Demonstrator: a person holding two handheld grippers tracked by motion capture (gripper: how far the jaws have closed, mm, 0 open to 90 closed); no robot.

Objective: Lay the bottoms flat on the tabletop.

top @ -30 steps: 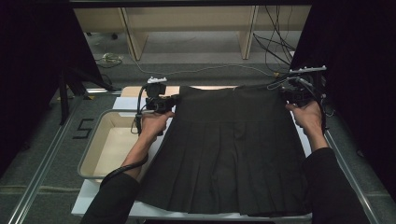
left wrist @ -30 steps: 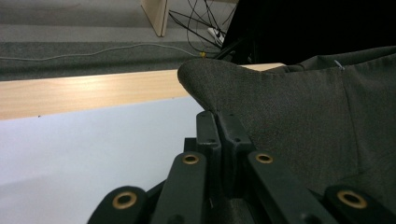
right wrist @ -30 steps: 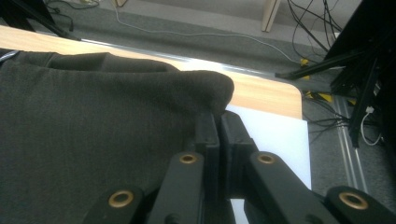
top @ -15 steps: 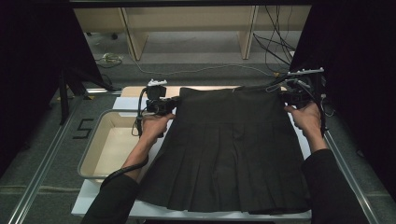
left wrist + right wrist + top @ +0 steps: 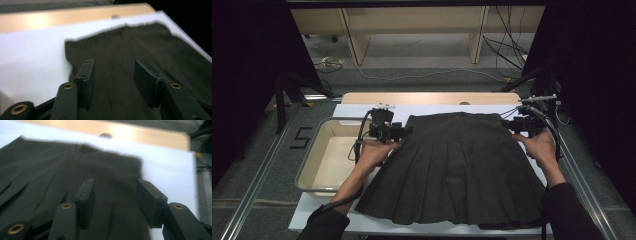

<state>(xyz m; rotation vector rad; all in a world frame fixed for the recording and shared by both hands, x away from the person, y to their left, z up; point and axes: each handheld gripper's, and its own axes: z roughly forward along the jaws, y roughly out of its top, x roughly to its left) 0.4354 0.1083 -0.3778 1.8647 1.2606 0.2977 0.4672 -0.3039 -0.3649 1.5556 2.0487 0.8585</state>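
Skirt: I see the dark pleated skirt (image 5: pixel 457 170) spread flat on the white bench (image 5: pixel 362 107), waistband at the far side, hem toward the person.
Left claw: my left claw (image 5: pixel 404 131) sits at the left waistband corner; its jaws have just been opening and stand released, cloth beneath them, not pinched.
Right claw: my right claw (image 5: pixel 511 125) sits at the right waistband corner; its jaws have likewise just been opening, released above the cloth.
Tray: a beige tray (image 5: pixel 319 150) lies just left of the skirt.
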